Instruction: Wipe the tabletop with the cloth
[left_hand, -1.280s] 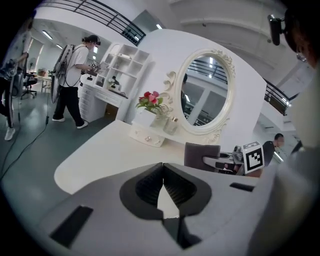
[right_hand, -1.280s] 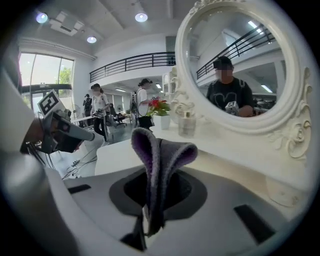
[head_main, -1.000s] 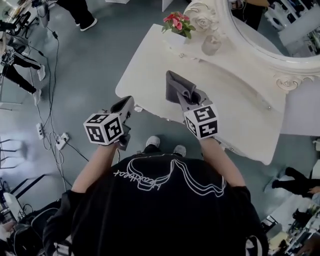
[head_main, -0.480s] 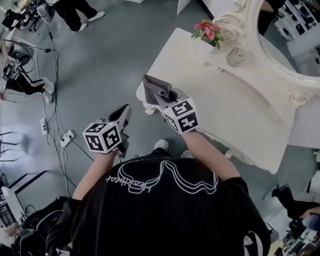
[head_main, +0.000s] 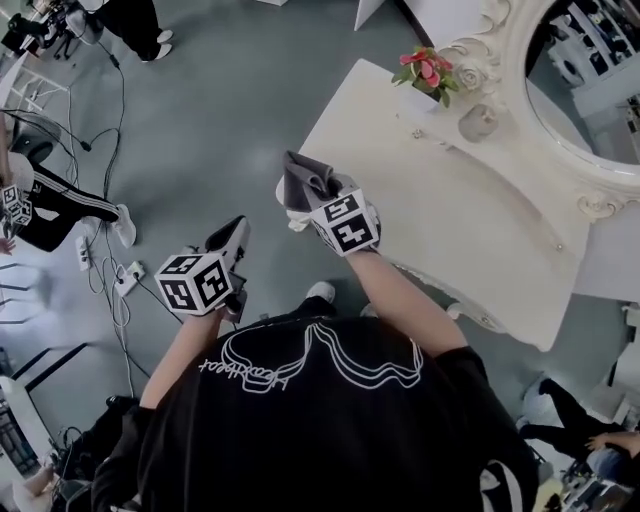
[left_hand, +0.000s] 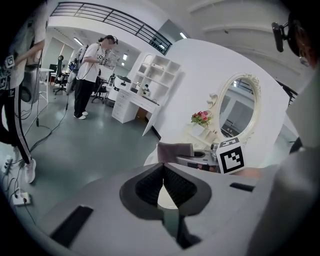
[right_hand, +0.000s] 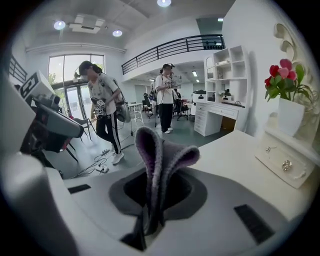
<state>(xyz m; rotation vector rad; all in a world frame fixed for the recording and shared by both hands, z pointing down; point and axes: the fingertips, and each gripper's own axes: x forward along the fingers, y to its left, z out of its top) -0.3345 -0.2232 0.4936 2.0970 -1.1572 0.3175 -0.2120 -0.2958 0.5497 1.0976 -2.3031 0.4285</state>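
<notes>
Cloth (head_main: 305, 182): grey and soft, just left of centre in the head view, over the near left corner of the tabletop; whether it touches the surface cannot be told.
Cloth shape (right_hand: 160, 155): folded into a loop that stands up out of the jaws in the right gripper view.
Right gripper (right_hand: 149, 190): jaws closed tight on the cloth, with its lower fold pinched between them.
Left gripper (left_hand: 162, 172): jaws closed tip to tip with nothing between them; it hangs over the grey floor (head_main: 200, 120) at lower left of the head view, off the table and apart from the right gripper.
Tabletop (head_main: 470, 230): white and bare, running from the centre toward the right edge of the head view.
Pot (right_hand: 290, 116): white, on the raised ledge at the back of the table, at the right edge of the right gripper view.
In the pot: red and pink flowers (head_main: 425, 68) with green leaves.
Jar (head_main: 478, 122): clear glass, on the same ledge just right of the flowers; its contents cannot be made out.
Drawer (right_hand: 285, 165): small, white, shut, under the pot, with a round knob.
Mirror (head_main: 590, 90): oval in a carved white frame, upper right of the head view.
</notes>
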